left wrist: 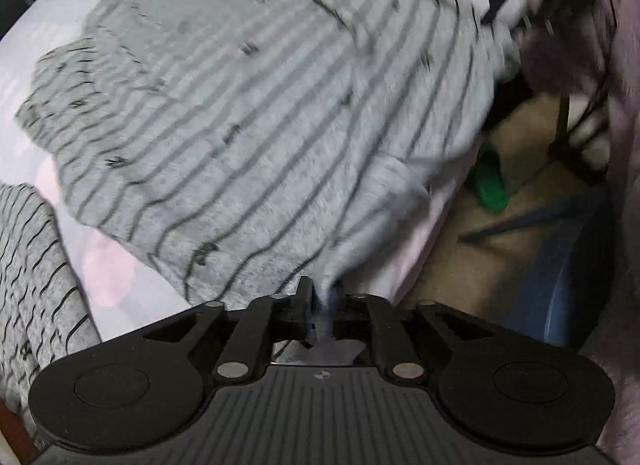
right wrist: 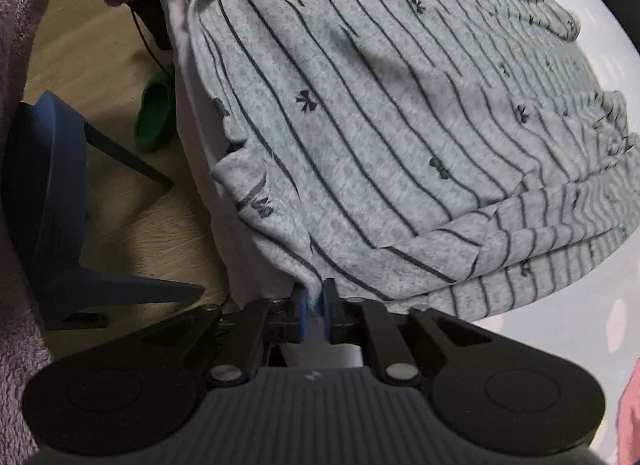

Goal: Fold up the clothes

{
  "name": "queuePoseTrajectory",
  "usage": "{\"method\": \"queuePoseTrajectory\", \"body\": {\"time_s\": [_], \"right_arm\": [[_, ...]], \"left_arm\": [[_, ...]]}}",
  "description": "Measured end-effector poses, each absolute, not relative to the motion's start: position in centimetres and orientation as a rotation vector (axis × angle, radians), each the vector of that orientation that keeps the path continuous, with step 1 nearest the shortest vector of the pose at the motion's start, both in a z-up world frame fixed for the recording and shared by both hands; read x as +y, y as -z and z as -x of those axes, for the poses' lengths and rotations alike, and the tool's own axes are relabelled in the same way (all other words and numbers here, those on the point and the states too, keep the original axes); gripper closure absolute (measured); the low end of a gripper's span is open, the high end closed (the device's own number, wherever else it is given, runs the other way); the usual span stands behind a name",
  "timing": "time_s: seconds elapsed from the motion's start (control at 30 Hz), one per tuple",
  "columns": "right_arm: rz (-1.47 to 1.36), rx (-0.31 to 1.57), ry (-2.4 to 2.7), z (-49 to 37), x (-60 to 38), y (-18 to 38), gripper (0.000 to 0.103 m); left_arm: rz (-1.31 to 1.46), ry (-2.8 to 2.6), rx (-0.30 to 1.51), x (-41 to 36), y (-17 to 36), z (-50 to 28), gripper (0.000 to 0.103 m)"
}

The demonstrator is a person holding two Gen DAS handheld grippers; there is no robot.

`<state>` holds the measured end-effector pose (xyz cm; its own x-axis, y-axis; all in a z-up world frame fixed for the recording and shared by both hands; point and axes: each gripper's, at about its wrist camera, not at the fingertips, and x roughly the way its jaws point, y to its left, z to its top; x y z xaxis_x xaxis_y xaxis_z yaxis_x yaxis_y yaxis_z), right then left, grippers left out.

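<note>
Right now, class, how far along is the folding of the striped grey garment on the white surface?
Done: striped garment laid over the white surface, one layer doubled at its edge. In hand: left claw and right claw at its hem. Left: further folds.

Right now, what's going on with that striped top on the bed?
A person is folding a grey striped top on a white bed, using two hand-held grippers. The left gripper and right gripper each have the top's near edge between their fingers, at the edge of the bed.
</note>
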<state>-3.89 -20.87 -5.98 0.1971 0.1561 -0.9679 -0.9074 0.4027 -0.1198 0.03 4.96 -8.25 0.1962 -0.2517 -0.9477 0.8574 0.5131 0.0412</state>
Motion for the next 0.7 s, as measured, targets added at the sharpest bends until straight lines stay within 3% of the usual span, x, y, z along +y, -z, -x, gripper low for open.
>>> {"method": "queuePoseTrajectory", "body": {"time_s": [0.03,0.1,0.3,0.7], "right_arm": [[0.842,1.113,-0.886,3.8,-21.1,5.6,0.067],[0.813,1.084,-0.872,3.5,-21.6,4.3,0.061],[0.637,1.000,-0.690,-0.4,-24.4,-0.1,0.057],[0.134,0.985,-0.165,-14.7,-33.2,-3.7,0.051]], "left_arm": [[-0.631,0.855,1.092,5.6,7.4,-0.2,0.072],[-0.551,0.835,1.056,6.8,5.6,-0.6,0.056],[-0.346,0.655,0.967,10.1,1.5,-5.3,0.056],[-0.180,0.295,0.926,11.9,1.0,-17.9,0.050]]}}
